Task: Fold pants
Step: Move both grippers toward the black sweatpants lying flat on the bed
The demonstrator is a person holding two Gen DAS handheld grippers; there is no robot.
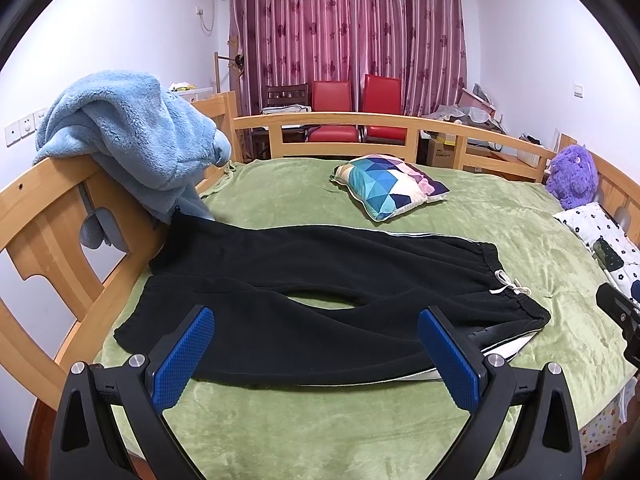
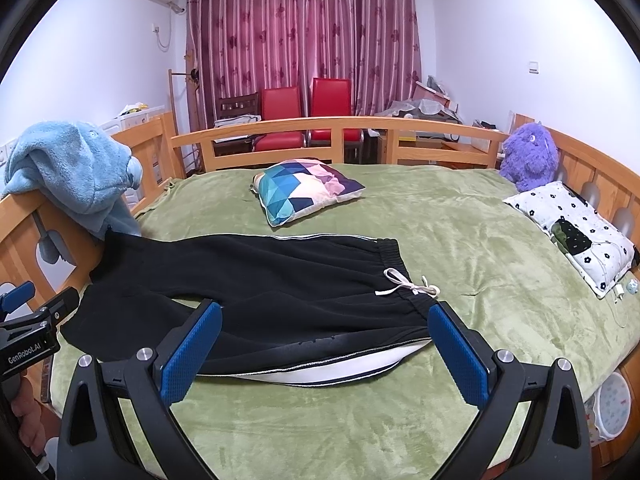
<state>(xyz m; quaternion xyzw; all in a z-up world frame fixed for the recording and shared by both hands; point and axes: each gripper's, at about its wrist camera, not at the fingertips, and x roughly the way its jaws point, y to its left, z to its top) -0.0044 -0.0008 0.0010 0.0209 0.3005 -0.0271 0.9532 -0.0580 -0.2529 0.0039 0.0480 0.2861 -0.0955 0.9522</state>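
On the green blanket (image 1: 360, 420) | black sweatpants (image 1: 320, 280) lie flat, legs toward blue fleece robe (image 1: 132, 140), white drawstring (image 2: 404, 286) rightward | left gripper (image 1: 316, 340) jaws spread, empty | right gripper (image 2: 326, 336) jaws spread, empty | patchwork pillow (image 2: 304, 190) beyond

Matt black fleece pants (image 1: 320, 280) with glossy white side stripe on plush green velvety bedspread (image 1: 320, 420); smooth varnished wooden bed rail (image 1: 352, 124); fluffy light-blue terry robe (image 1: 128, 136); textured blue rubber finger pads (image 2: 190, 356)
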